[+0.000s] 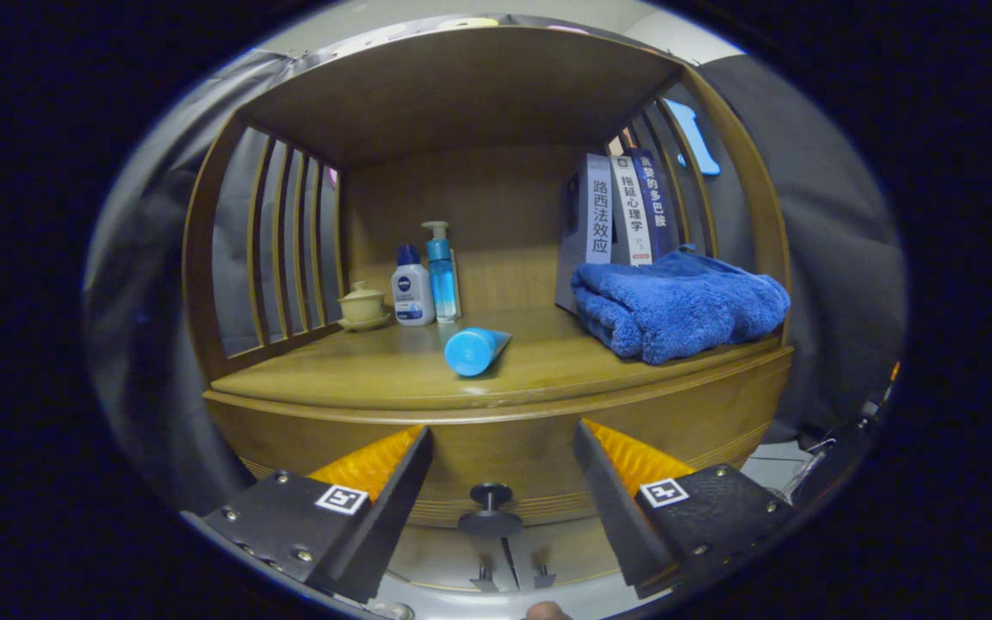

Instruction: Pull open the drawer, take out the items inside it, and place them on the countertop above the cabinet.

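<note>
While the drawer (496,448) sits closed under the countertop (393,375), its curved wooden front shows a band of grooves along the lower edge and a dark round knob (491,508) at the middle. That knob lies between the two fingers and slightly ahead of them, touching neither. The gripper (503,469) points level at the drawer front, its fingers spread wide apart and holding nothing.

On the countertop a blue tube (474,350) lies on its side near the front edge, cap end toward the camera. Farther back on the left stand a small lidded cup (363,306), a white bottle (412,295) and a blue pump bottle (443,271). To the right a folded blue towel (677,306) rests in front of upright books (625,211).
</note>
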